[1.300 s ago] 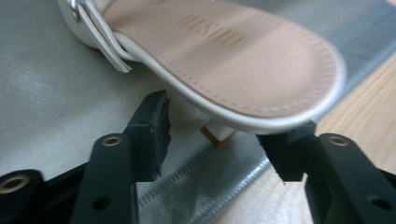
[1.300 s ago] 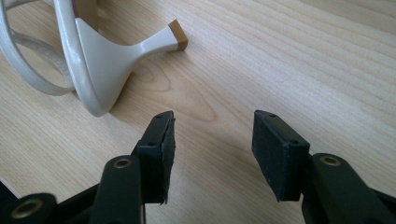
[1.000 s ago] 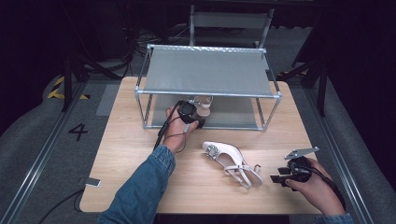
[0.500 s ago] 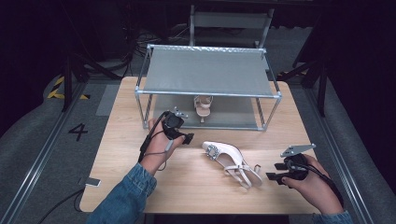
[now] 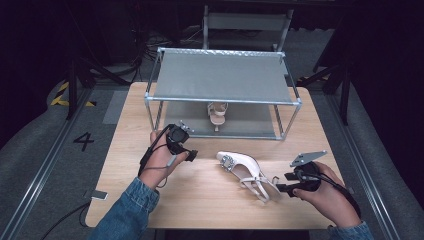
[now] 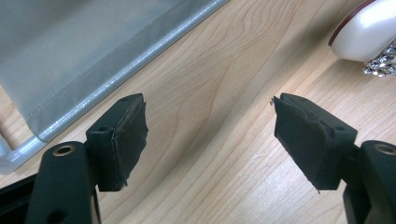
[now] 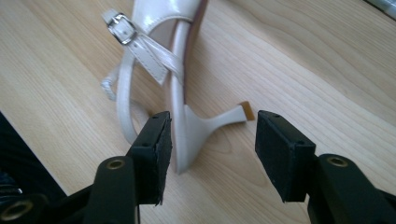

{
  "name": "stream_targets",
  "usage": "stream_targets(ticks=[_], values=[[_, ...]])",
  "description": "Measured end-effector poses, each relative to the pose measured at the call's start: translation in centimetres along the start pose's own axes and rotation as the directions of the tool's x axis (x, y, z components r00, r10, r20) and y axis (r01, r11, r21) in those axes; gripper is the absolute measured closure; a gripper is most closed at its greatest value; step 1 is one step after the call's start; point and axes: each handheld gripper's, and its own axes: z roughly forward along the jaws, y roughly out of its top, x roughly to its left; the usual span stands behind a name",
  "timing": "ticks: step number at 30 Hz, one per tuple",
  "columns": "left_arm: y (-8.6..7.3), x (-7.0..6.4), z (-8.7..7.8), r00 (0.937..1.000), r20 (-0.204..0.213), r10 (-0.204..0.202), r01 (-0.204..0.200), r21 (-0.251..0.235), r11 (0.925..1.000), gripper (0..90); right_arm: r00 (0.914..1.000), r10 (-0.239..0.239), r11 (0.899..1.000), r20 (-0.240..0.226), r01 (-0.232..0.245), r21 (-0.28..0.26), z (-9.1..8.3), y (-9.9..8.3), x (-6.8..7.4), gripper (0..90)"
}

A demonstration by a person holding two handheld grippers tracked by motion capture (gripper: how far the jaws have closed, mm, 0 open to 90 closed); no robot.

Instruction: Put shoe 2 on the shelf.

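Bright, even light on the table (image 5: 200, 200), dark surroundings, soft shadows, slight blur.

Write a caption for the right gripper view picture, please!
Open right gripper poised at the heel end of a white slingback shoe lying on its side on the wooden table.

We hold our left gripper (image 5: 186, 150) out over the table, forearm angled inward, its jaws spread wide with nothing between them. Our right gripper (image 5: 285, 189) sits low near our body, its jaws also apart.
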Motion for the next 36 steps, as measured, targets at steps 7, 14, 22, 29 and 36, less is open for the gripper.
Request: stream_targets(ticks=[7,14,22,29,36], values=[[-0.1,0.0,-0.2,1.0000,0.001,0.002,-0.002,-0.013,0.9999,25.9,0.9995,-0.027,1.000,-0.014,0.027,0.004,0.9,1.1,1.0,46.5],[-0.3,0.6,-0.1,0.9998,0.012,-0.014,0.014,-0.011,0.9998,25.9,0.9973,-0.059,0.998,-0.043,0.059,0.003,1.4,2.1,2.0,47.0],[-0.7,1.3,-0.3,0.9993,0.020,-0.030,0.030,0.001,0.9995,27.2,0.9916,-0.109,0.994,-0.070,0.108,-0.015,2.1,3.7,3.3,53.0],[-1.0,1.6,-0.4,0.9989,0.024,-0.040,0.040,0.000,0.9992,27.3,0.9831,-0.172,0.985,-0.061,0.171,-0.025,2.3,4.7,4.1,59.1],[-1.3,1.8,-0.6,0.9988,0.024,-0.042,0.042,-0.002,0.9991,27.5,0.9737,-0.225,0.974,-0.040,0.225,0.016,3.4,5.4,4.7,61.7]])
